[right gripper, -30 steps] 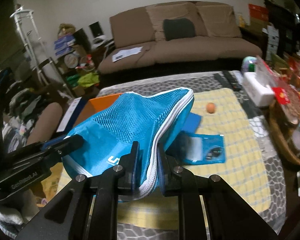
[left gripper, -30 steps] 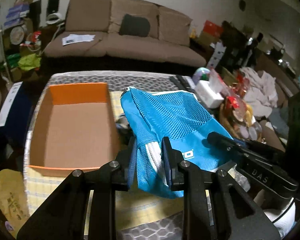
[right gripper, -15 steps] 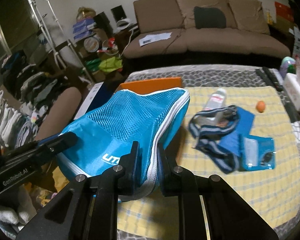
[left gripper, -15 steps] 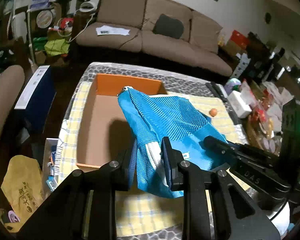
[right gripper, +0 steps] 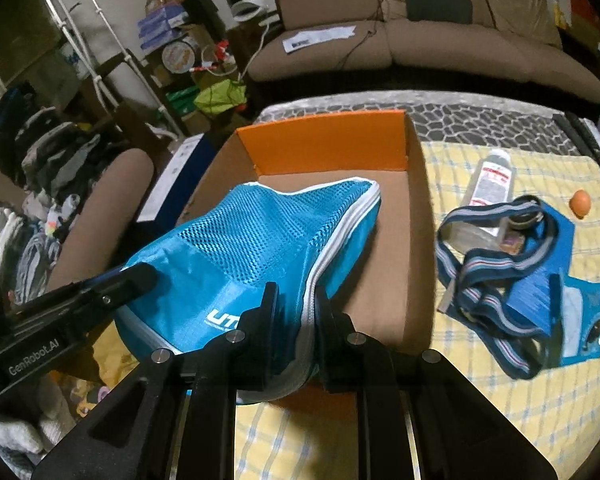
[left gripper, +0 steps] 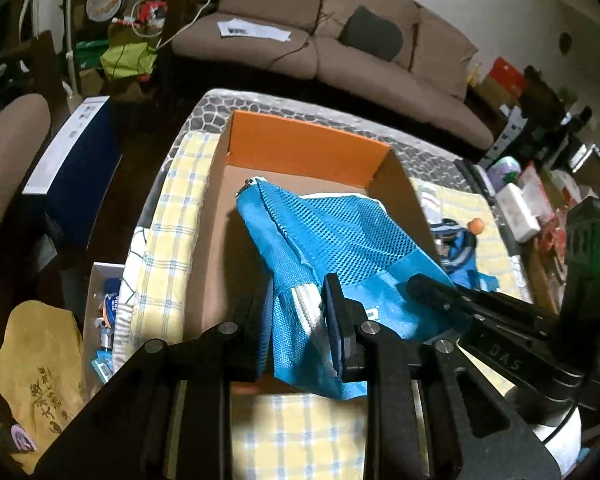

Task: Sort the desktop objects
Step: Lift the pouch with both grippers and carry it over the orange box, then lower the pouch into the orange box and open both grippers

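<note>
Desktop objects are being sorted, and one of them, a blue mesh pouch (right gripper: 268, 240), is held by both claws. The right claw (right gripper: 296, 312) is clamped fully onto the pouch's white zipper edge, with the fabric pinched between its fingers. The left claw (left gripper: 296, 312) is closed on the opposite end of the pouch, its jaws held slightly apart by the bunched fabric and zipper between them. In each wrist view the other claw is seen gripping the far end of the same pouch.

The pouch is suspended over the open cardboard box (right gripper: 324, 148), which has an orange inner wall at the far end. Its far tip hangs low inside the box; whether it touches the box floor cannot be told. Apart from the pouch, nothing is seen inside the box, though part of the floor is hidden by the pouch.

Beside the box, on the yellow checked cloth (right gripper: 500, 400) covering the surface, other items are left unsorted: a clear plastic bottle (right gripper: 492, 180), a striped strap (right gripper: 496, 264) tangled over a smaller blue pouch (right gripper: 572, 320), and a small orange ball (right gripper: 581, 202).

The task is judged to be at an early stage: the first item is about to be placed but has not yet been released, and at least four items are left on the cloth.
</note>
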`<action>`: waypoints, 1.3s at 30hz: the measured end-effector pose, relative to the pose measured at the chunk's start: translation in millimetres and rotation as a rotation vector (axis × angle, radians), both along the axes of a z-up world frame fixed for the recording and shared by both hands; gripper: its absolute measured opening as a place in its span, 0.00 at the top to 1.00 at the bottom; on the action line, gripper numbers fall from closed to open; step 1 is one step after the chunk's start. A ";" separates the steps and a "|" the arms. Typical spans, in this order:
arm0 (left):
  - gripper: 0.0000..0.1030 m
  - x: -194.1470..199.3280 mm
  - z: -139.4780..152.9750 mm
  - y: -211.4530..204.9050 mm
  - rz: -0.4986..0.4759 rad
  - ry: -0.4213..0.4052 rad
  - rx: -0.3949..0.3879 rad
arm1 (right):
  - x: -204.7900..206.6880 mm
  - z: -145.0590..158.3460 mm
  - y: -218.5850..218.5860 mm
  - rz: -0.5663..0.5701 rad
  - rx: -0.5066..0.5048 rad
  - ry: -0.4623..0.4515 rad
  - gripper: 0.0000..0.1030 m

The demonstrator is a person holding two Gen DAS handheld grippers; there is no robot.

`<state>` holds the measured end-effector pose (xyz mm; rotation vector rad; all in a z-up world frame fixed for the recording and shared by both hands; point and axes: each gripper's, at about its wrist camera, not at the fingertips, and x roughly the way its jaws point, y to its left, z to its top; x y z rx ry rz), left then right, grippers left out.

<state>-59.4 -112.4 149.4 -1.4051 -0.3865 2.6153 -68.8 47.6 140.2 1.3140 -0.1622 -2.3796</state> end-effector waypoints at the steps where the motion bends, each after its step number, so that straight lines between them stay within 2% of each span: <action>1: 0.78 -2.6 -3.7 -1.3 0.000 -0.004 -0.003 | -4.1 -5.2 -1.4 0.000 0.002 -0.007 0.84; 7: 0.78 -12.0 -28.1 -4.0 0.000 -0.027 -0.052 | -18.4 -29.0 -9.9 0.002 0.019 -0.039 0.84; 12: 0.78 -15.2 -38.3 -0.6 -0.010 -0.039 -0.118 | -21.3 -44.2 -13.6 0.003 0.039 -0.060 0.84; 16: 0.77 -17.3 -45.5 0.8 -0.005 -0.070 -0.138 | -24.3 -55.1 -14.2 -0.007 0.054 -0.089 0.84; 18: 0.73 -17.6 -45.5 -0.5 0.004 -0.075 -0.135 | -24.6 -60.1 -14.2 -0.009 0.062 -0.104 0.84; 20: 0.61 -15.6 -40.9 -5.0 0.017 -0.063 -0.116 | -24.8 -63.7 -14.2 -0.009 0.070 -0.114 0.84; 22: 0.54 -13.7 -32.7 -10.6 0.032 -0.045 -0.100 | -25.3 -66.8 -14.7 -0.010 0.073 -0.126 0.84; 26: 0.54 -10.0 -17.1 -24.6 0.052 -0.016 -0.059 | -27.0 -69.8 -16.5 -0.013 0.070 -0.139 0.84; 30: 0.54 -8.9 -15.1 -31.8 0.058 -0.020 -0.058 | -30.5 -75.7 -21.8 -0.008 0.078 -0.167 0.81; 36: 0.54 -4.7 -26.7 -30.0 0.051 -0.049 -0.056 | -31.9 -81.6 -25.0 -0.008 0.088 -0.181 0.71; 38: 0.53 -3.1 -28.8 -26.6 0.046 -0.053 -0.064 | -30.3 -80.8 -24.2 -0.005 0.089 -0.184 0.57; 39: 0.53 -2.0 -28.5 -24.1 0.043 -0.051 -0.072 | -28.9 -78.5 -23.4 -0.001 0.086 -0.179 0.46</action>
